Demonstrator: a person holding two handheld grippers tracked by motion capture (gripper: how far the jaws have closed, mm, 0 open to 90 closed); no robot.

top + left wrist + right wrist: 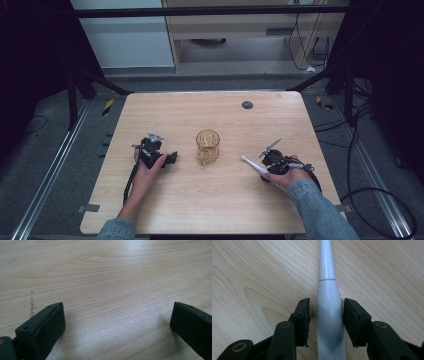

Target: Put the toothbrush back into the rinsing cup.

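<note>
From the high view, the right gripper lies low on the wooden table, right of centre, and a white electric toothbrush pokes out from it toward an amber glass cup that stands in the middle of the table, apart from both tools. The brush end is too small there to make out, and the handle's rear is hidden under the gripper and the hand. The left gripper rests on the table to the left of the cup, near it but not touching.

In the left gripper view the two black pads stand wide apart with only bare wood grain between them; that gripper holds nothing. Both pads are cut off by the bottom edge.

In the right gripper view the toothbrush lies flat on the wood, running straight away from the camera between the pads. The jaws are drawn in close on either side of its thick handle; a thin dark gap shows on the left and the right pad seems just at the surface, so I cannot tell whether they press. The body is glossy white, widening below a seam ring into the handle; its head is cut off at the top.
</note>
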